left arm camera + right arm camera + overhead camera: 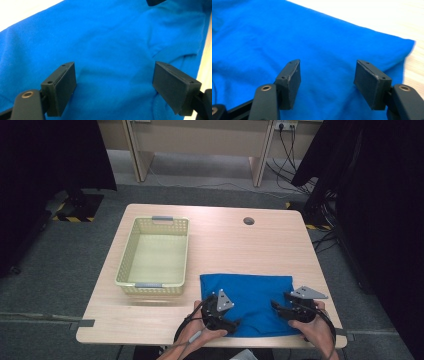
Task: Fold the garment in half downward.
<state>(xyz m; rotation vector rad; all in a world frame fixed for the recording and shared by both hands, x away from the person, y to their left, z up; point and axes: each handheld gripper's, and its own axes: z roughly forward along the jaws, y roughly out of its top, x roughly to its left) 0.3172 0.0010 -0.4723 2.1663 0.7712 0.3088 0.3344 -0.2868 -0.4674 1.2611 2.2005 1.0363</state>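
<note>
Blue cloth (250, 297) folded flat on the near edge of the counter (225, 245), right of a yellow basket (155, 251), with the left claw (231, 323) and right claw (276, 306) both spread apart just above it, gripping nothing.

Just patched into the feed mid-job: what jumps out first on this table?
The bright blue cloth lies folded flat at the near edge of the wooden table, right of centre. The left gripper and the right gripper sit over its near corners, jaws open with nothing pinched. To the left stands a pale yellow basket with nothing in it.
</note>
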